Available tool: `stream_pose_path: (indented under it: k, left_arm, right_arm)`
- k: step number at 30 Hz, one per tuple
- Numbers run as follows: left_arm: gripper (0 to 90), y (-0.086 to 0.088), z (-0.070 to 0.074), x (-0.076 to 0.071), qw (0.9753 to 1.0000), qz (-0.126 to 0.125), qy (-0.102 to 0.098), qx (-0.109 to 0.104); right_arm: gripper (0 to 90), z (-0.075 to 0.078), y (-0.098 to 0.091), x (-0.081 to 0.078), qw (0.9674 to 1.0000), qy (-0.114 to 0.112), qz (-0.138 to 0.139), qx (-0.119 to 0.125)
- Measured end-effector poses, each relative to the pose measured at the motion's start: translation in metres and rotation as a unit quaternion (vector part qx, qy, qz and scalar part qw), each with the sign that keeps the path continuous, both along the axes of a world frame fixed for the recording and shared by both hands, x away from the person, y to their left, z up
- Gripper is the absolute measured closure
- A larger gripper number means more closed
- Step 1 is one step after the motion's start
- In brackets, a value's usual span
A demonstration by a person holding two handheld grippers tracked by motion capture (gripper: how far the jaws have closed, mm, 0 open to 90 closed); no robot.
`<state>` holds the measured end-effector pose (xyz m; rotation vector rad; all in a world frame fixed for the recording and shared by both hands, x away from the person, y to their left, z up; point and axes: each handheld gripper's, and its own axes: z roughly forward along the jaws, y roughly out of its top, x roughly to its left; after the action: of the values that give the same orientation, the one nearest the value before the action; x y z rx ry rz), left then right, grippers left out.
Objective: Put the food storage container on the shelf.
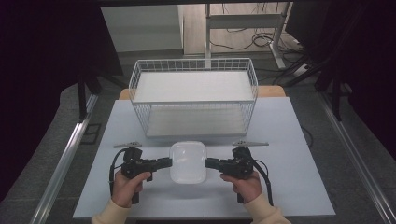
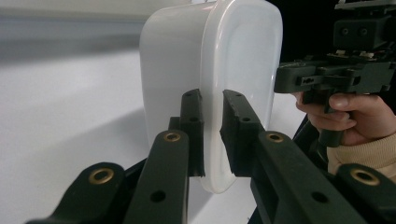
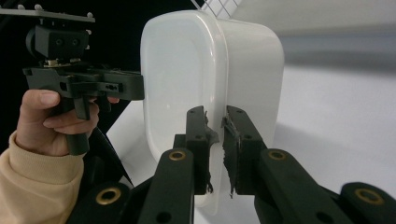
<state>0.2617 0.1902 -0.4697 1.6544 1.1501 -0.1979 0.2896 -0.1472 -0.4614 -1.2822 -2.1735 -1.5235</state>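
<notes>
- At the near centre of the table [image 1: 289, 140], a white plastic container [image 1: 187, 162] sits between two hand-held grippers, in front of the wire basket [image 1: 194, 95].
- Left gripper [image 1: 167, 162]: jaws narrow, clamped on the container's left rim; the left gripper view shows a pad on each side of the lip [image 2: 212, 140].
- Right gripper [image 1: 209, 163]: jaws narrow, pinching the opposite rim in the same way.
- Opposed grips on both rims likely keep the container level for a two-handed lift, probably toward the basket.
</notes>
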Motion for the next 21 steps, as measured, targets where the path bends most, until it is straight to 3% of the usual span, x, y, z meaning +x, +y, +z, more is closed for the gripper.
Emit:
stream_pose_path:
  k: [5,21]
  left_arm:
    - [79.5,0.000,0.005,-0.001,0.9999,-0.001,-0.012,-0.002]
    - [79.3,0.000,0.013,-0.001,0.9996,0.001,-0.027,-0.001]
  right_arm:
    - [80.3,0.009,0.000,-0.002,0.9997,-0.024,0.004,-0.006]
    - [80.4,0.021,0.001,-0.004,0.9989,-0.044,0.009,-0.009]
